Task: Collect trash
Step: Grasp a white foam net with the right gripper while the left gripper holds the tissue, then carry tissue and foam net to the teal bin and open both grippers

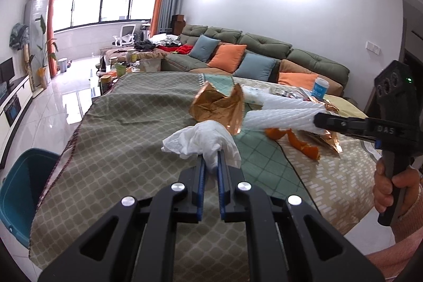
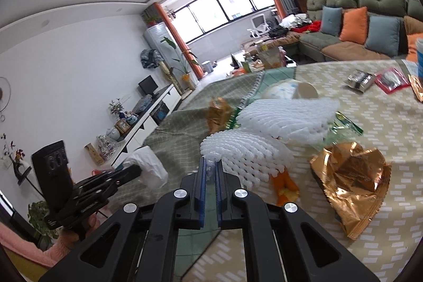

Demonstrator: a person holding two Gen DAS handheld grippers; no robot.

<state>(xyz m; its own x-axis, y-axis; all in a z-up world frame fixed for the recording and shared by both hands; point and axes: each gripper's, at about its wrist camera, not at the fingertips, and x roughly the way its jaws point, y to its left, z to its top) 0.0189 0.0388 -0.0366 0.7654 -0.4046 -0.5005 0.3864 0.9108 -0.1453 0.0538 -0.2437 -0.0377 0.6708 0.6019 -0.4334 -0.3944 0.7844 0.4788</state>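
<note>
**Left wrist view: both grabs made, nothing binned yet**

Left wrist view shows your left hand-held gripper [image 1: 211, 161] clamped tight on a crumpled white tissue [image 1: 202, 143], raised just above the cloth-covered worktop [image 1: 127, 107]. Your right hand-held gripper [image 2: 210, 163] is closed just as narrowly on the edge of a white foam fruit net [image 2: 248, 152]; from the left camera that net [image 1: 285, 114] juts out clear of the cloth, so both pieces look lifted.

As for progress, you seem early on. Two items are in hand, but neither has reached the teal bin [image 1: 23, 189] standing on the floor beside the worktop's left edge. Still lying on the cloth are orange peel [image 1: 301, 143], a copper foil wrapper [image 1: 219, 103] near the middle, another copper foil piece [image 2: 351, 181] close to your right side, a second foam net [image 2: 288, 118], a green wrapper [image 2: 346, 124], and small packets [image 2: 375, 79] further back. Expect several more trips after these two.
</note>
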